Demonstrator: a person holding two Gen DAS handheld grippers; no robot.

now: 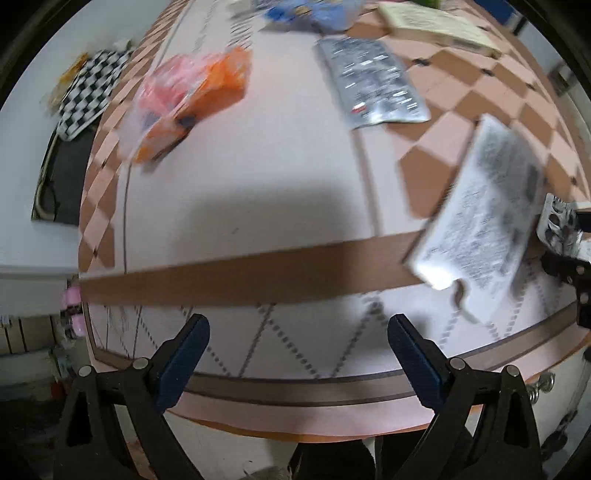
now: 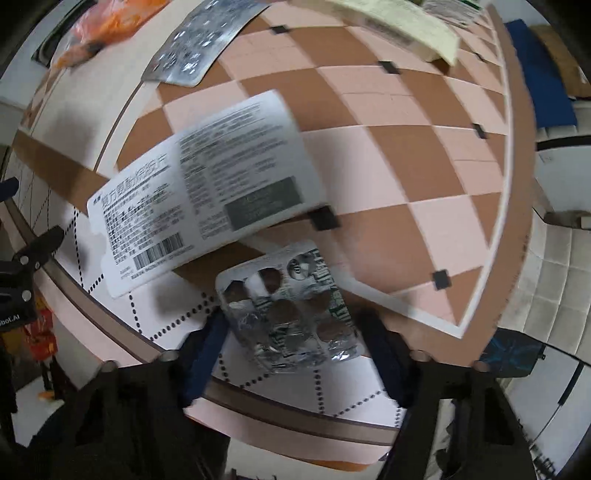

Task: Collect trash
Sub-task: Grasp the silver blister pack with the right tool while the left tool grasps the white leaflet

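The right claw (image 2: 295,343) grips a used blister pack (image 2: 291,310), its blue-padded fingers (image 2: 205,350) pressed against the foil's two sides, low over the near edge of the patterned tabletop (image 2: 406,155). Just beyond the pack lies a flattened white medicine box (image 2: 207,188), printed side up with a barcode toward the near edge, partly over the checkered zone and partly over a brown band. Farther back rest a silver foil sheet (image 2: 199,40), an orange wrapper (image 2: 99,26) at the far left, and a pale yellow box (image 2: 399,26) at the far edge.

The left claw (image 1: 295,354) hangs with its jaws spread wide and nothing between them, above the tabletop's (image 1: 236,177) near rim. In its view the white medicine box (image 1: 484,221) sits off to the right, the blister pack (image 1: 561,229) just past it at the frame edge. An orange and pink wrapper (image 1: 192,99) lies well ahead on the left, a silver foil sheet (image 1: 373,81) ahead on the right, and blue packaging (image 1: 314,13) and the yellow box (image 1: 439,26) at the far end. A black-and-white checked cloth (image 1: 92,88) sits off the tabletop to the left.
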